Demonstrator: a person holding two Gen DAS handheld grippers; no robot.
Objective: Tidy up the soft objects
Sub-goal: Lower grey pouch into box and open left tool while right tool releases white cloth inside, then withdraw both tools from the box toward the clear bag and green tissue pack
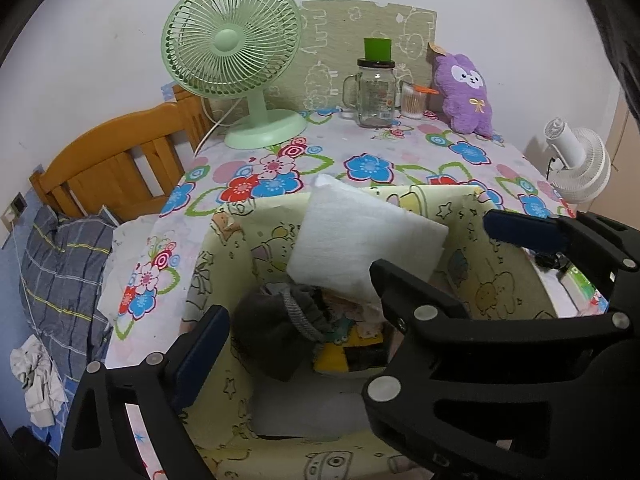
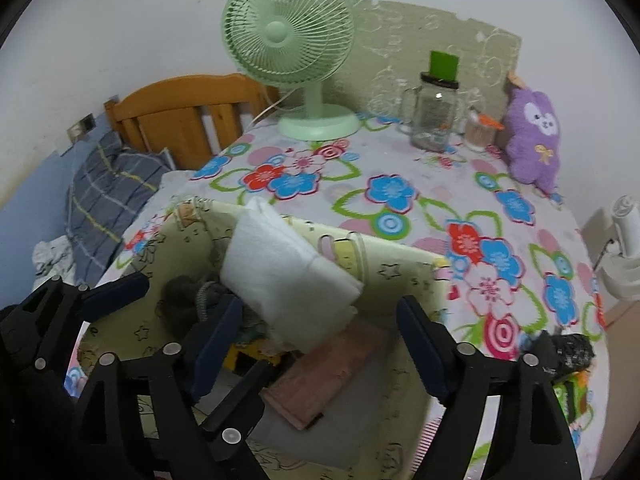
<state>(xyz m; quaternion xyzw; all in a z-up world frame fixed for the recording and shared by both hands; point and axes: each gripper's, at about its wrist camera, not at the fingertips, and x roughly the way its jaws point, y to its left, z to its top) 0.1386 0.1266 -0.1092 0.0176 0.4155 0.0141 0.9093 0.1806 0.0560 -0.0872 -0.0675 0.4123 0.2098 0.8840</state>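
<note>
We find both grippers over the yellow bin (image 2: 400, 258) on the flowered table (image 2: 400, 160). The right gripper (image 2: 320, 344) stands spread, nothing pinched. The left gripper (image 1: 352, 268) is likewise spread and empty. The white pad (image 2: 280, 272) leans tilted inside the bin, against its far wall, above a pink cloth (image 2: 332, 372) and grey socks (image 1: 280, 320).
</note>
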